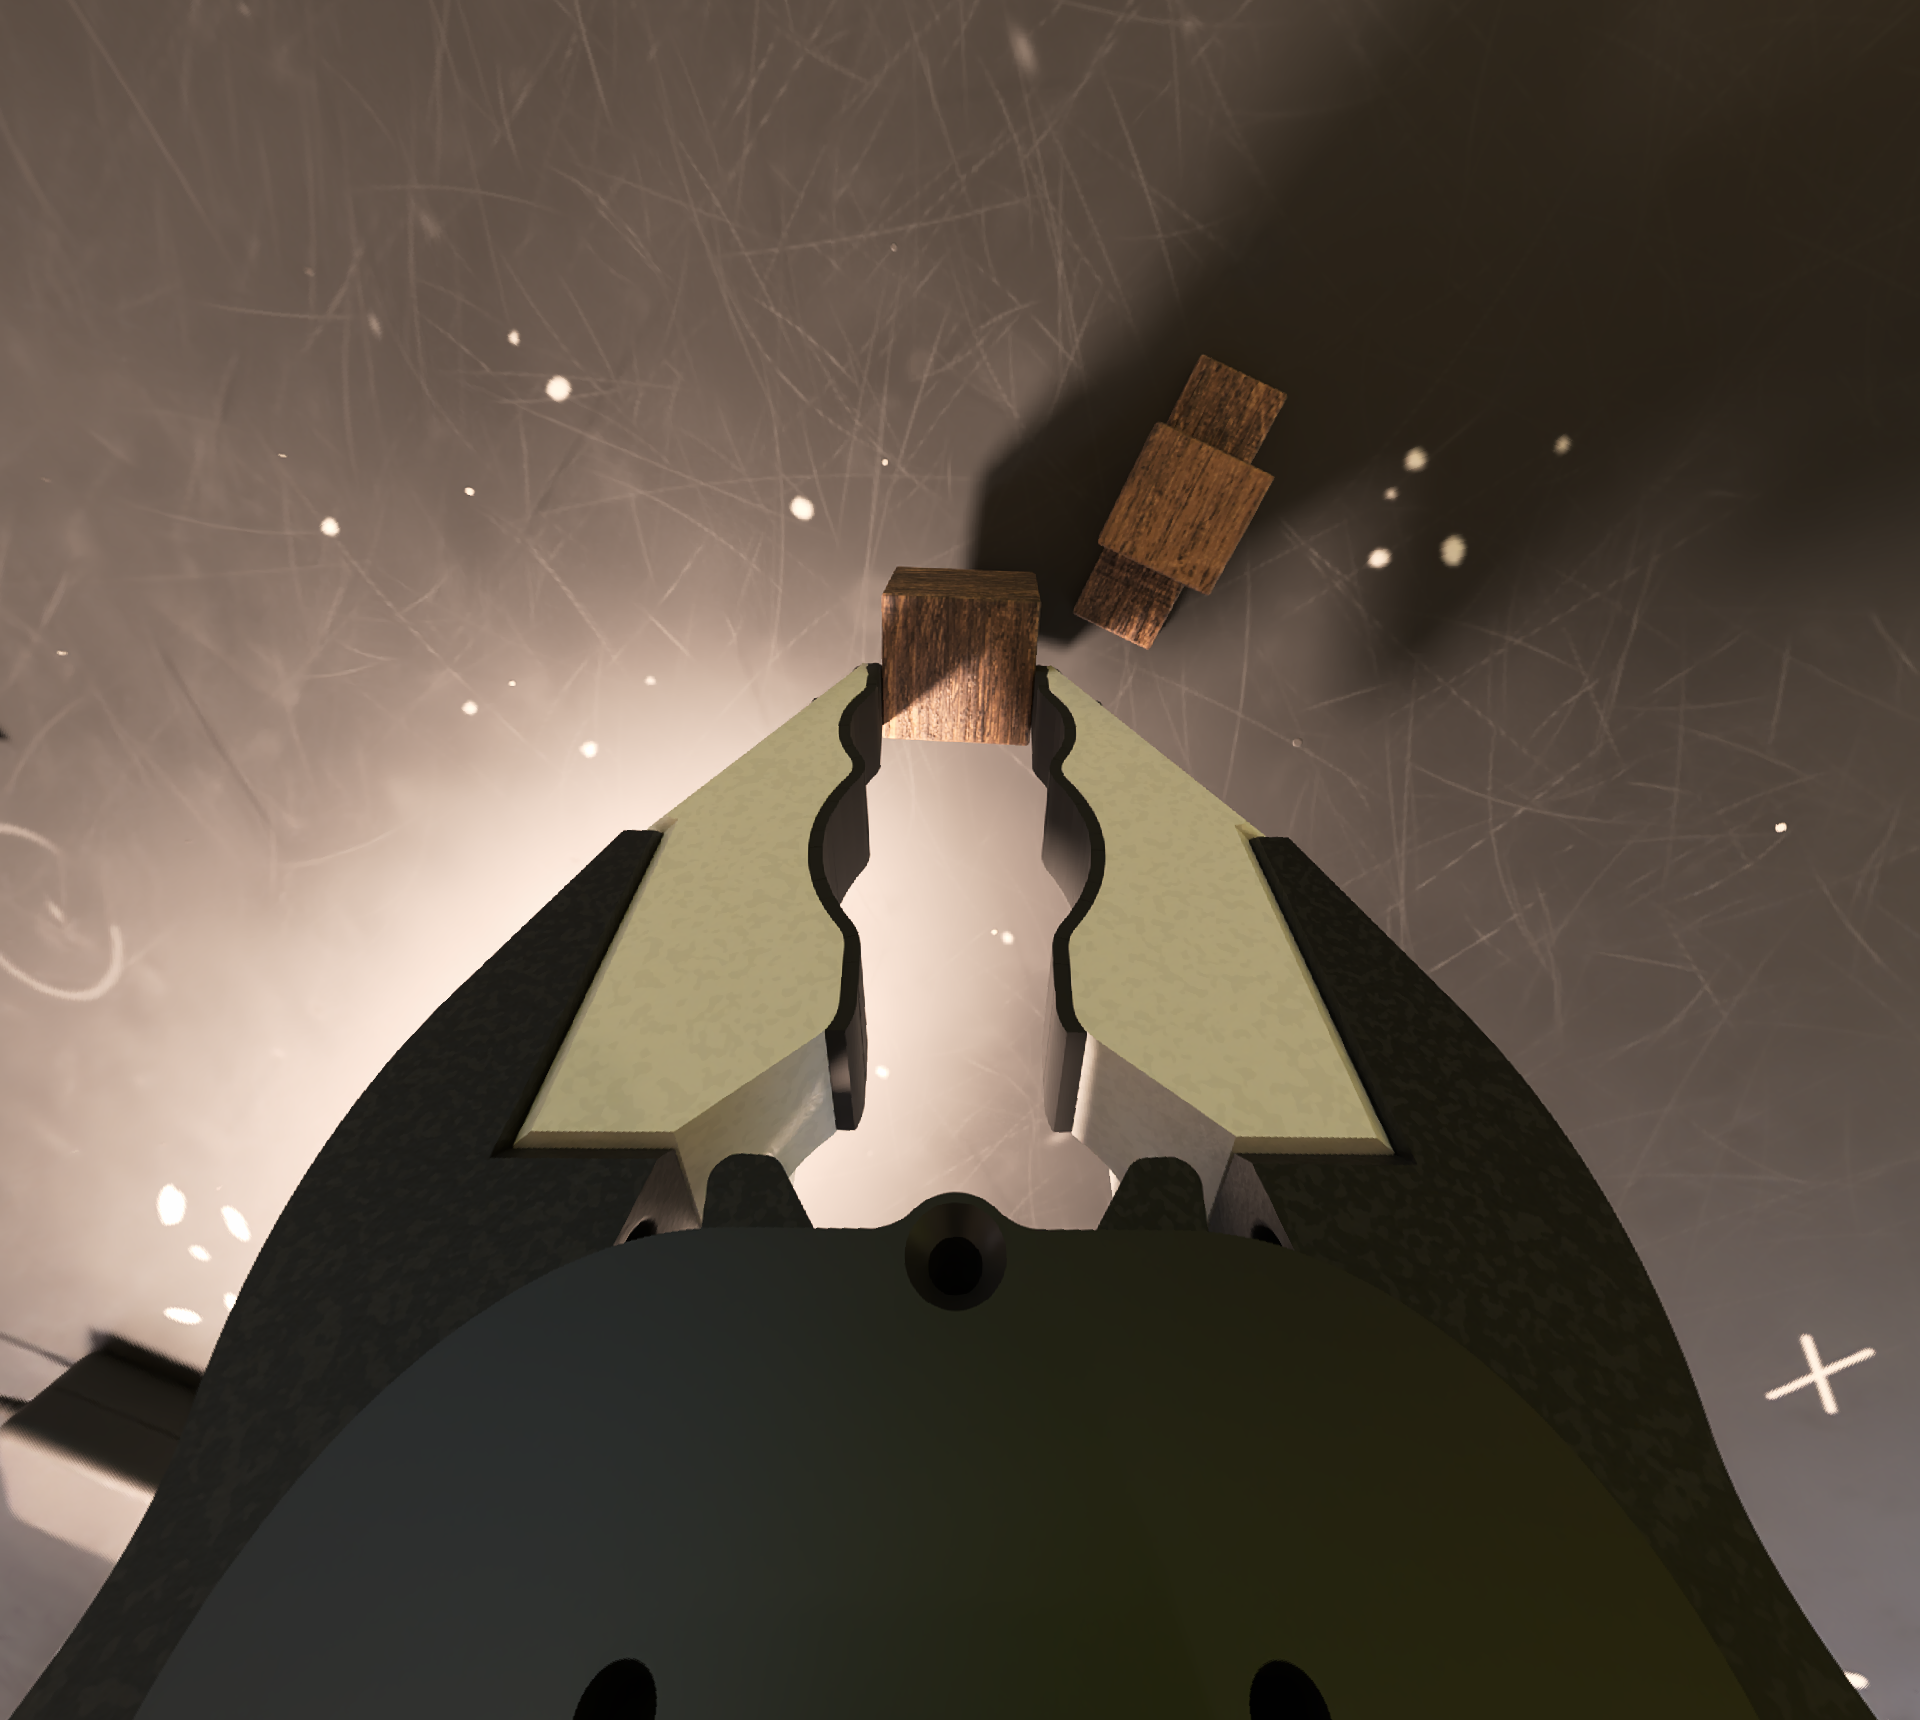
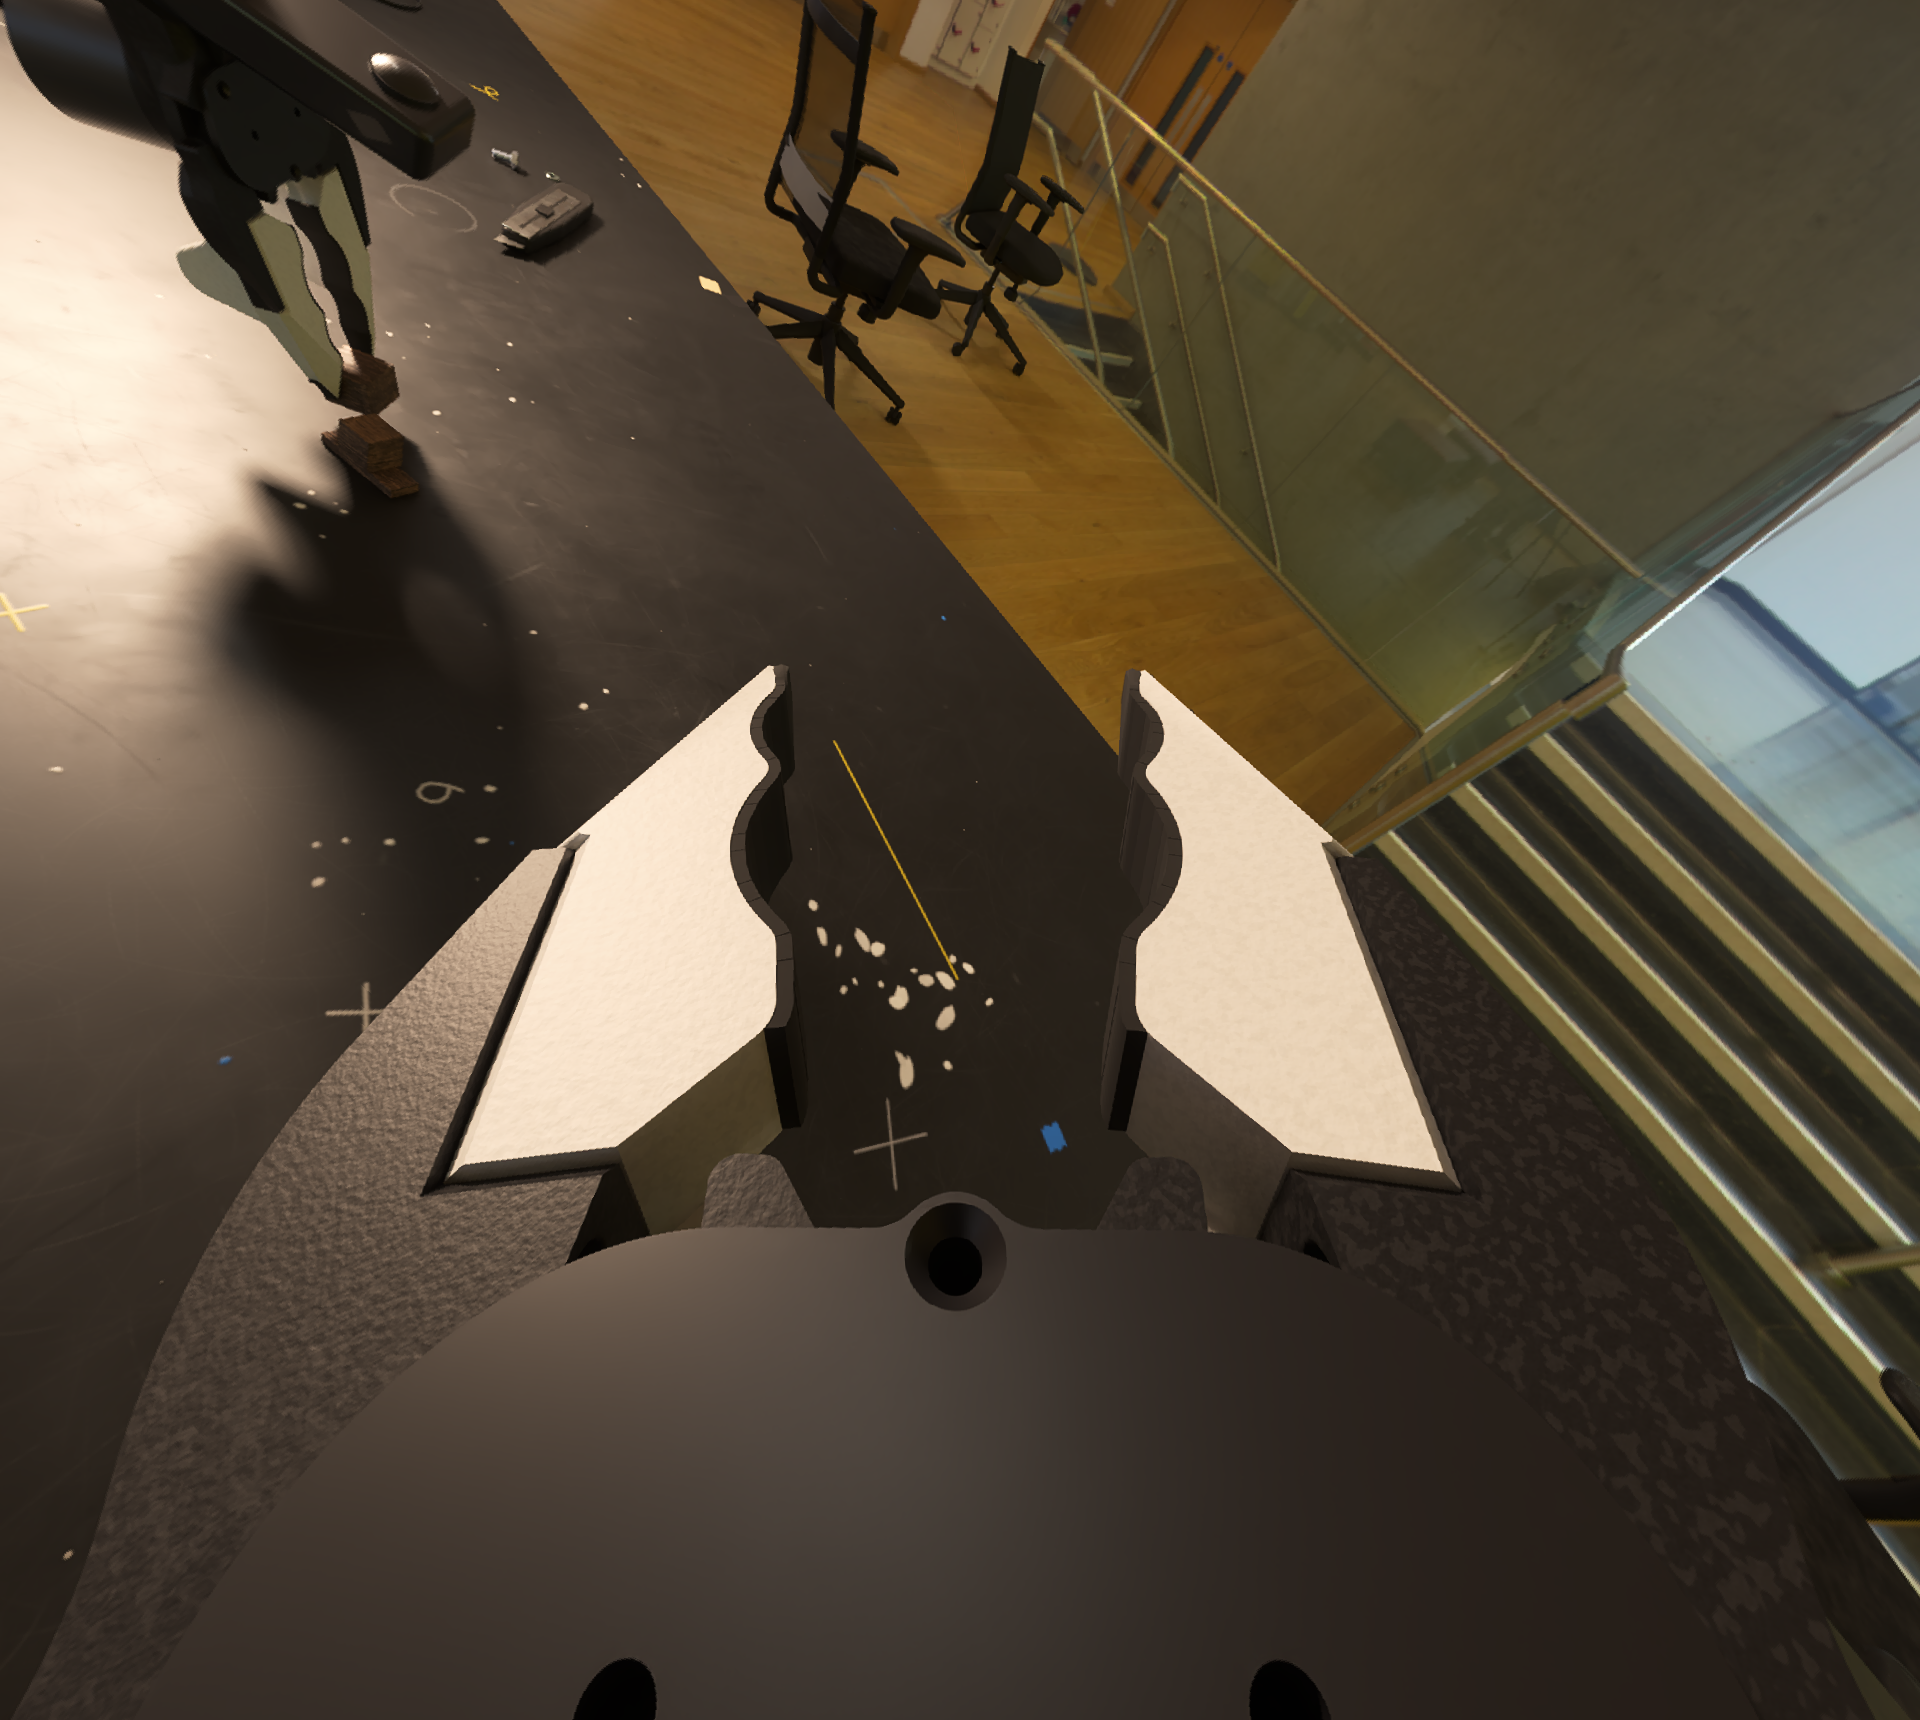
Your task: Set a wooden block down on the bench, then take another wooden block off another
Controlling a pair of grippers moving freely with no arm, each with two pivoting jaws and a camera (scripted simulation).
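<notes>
Left gripper [image 1: 958, 683]: cream fingers [image 1: 727, 922] pinching grainy wooden cube [image 1: 958, 668]; just beyond cube, stacked wooden blocks [image 1: 1179, 507] on scratched desk [image 1: 520, 216]. Right gripper [image 2: 956, 704]: fingers spread, empty.

Left claw [image 1: 958, 683] tips cover the side faces of the held wooden block [image 1: 958, 671], and whether its underside meets the surface [image 1: 520, 216] cannot be told. In the stack [image 1: 1179, 498] beside it, the middle block hides most of the long block beneath; only that block's two ends show. In the right wrist view, the left claw's [image 2: 348, 366] body is cut off by the top-left edge, and the small dark object [image 2: 545, 219] near the surface edge is too small to identify.
</notes>
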